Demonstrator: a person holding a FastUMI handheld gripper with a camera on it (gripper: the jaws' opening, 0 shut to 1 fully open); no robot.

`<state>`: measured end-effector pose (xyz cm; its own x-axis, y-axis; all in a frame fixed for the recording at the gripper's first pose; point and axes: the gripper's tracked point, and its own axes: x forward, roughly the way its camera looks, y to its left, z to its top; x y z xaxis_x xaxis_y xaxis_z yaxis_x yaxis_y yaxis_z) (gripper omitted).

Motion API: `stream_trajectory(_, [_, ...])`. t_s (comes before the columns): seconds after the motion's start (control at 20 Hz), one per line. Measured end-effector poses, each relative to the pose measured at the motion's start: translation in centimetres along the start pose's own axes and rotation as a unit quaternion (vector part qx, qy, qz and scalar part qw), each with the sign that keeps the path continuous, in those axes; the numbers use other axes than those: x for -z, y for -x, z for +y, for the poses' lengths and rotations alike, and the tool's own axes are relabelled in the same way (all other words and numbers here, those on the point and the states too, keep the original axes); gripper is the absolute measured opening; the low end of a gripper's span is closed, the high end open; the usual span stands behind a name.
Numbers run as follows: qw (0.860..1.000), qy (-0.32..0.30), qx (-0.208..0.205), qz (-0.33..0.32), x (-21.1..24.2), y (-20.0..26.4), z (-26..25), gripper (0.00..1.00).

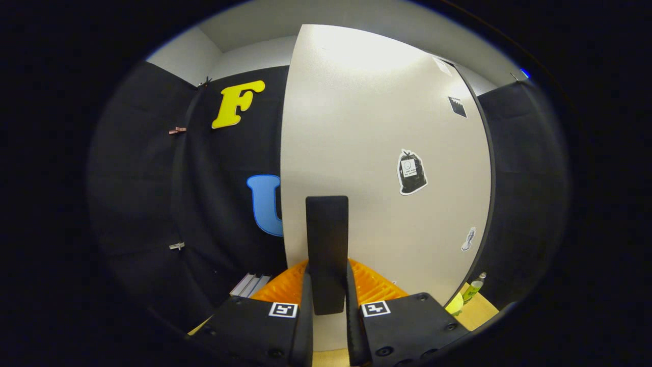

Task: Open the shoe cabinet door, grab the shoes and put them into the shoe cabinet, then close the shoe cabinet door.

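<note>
My gripper [327, 311] is clenched on the dark handle [327, 244] of the shoe cabinet door [367, 132], both fingers pressing it. I judge this the door step; next comes a steady swing. A bottle [474, 288] stands beyond.

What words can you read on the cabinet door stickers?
Bag sticker on the cabinet door: small label, too blurred to read.
Shoe sticker: no words.
Top sticker: too small to tell.
Gripper, shut on the door handle: square markers, no words.
</note>
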<state>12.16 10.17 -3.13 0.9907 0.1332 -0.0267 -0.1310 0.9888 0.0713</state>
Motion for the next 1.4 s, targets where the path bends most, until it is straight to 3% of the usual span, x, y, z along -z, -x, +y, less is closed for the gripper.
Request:
stream_trajectory(0.8, [0.998, 0.017, -0.060, 0.014, -0.1, 10.1, -6.2, 0.30])
stream_trajectory(1.4, [0.998, 0.012, -0.060, 0.015, -0.2, 14.6, -12.7, 0.30])
